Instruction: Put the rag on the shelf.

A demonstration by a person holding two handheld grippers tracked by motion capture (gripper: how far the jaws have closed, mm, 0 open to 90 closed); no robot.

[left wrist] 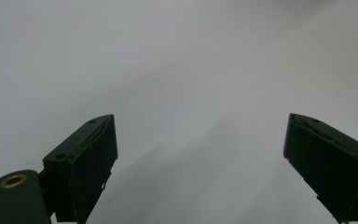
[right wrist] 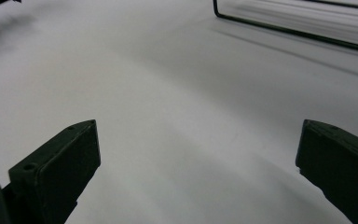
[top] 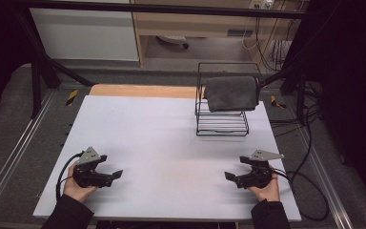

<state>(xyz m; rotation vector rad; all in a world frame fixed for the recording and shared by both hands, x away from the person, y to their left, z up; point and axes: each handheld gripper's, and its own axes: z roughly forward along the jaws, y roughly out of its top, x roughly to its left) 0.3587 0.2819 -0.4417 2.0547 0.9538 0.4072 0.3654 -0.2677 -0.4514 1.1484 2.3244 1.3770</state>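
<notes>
both claws (top: 110, 167) (top: 235, 168) gape, resting on table (top: 171, 143).

Dark sleeves cover both forearms; each black tool (top: 108, 170) (top: 236, 171) carries a grey three-cornered plate and a trailing black cable.

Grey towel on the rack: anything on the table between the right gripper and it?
Nothing visible. The right gripper sits open near the table's front edge; the grey towel hangs over the wire rack at the far right, and the white surface between them is bare.
</notes>
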